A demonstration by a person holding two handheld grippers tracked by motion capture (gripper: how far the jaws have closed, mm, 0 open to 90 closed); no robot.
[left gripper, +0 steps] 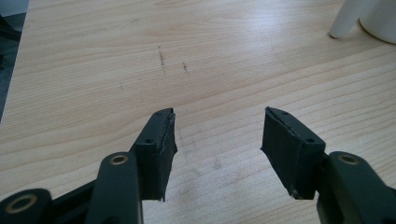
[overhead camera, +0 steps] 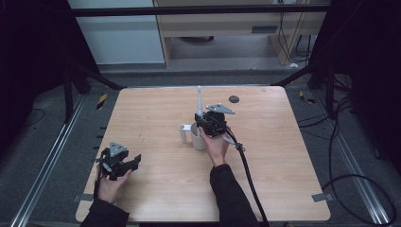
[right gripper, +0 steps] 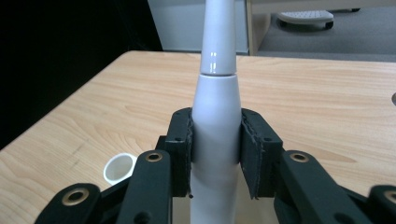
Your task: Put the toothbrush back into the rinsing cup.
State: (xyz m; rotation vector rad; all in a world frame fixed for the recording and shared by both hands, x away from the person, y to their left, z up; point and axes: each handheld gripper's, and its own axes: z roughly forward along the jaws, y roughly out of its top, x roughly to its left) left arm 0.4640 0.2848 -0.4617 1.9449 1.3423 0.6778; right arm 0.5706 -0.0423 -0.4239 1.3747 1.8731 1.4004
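A white electric toothbrush (overhead camera: 199,101) stands upright, and my right gripper (overhead camera: 210,124) is shut on its handle just above a white cup (overhead camera: 197,137) near the table's middle. In the right gripper view both pads press the toothbrush (right gripper: 217,116) body, and my right gripper (right gripper: 217,144) hides its lower end. I cannot tell whether it reaches into the cup. My left gripper (overhead camera: 135,161) rests at the front left, open with nothing between its jaws. In the left gripper view my left gripper (left gripper: 217,135) shows bare wood between the pads.
A small white tube (overhead camera: 183,133) stands upright just left of the cup, also in the right gripper view as the tube (right gripper: 119,168). A dark round disc (overhead camera: 233,99) lies near the table's far edge. The wooden table (overhead camera: 283,179) is bounded by dark frame rails.
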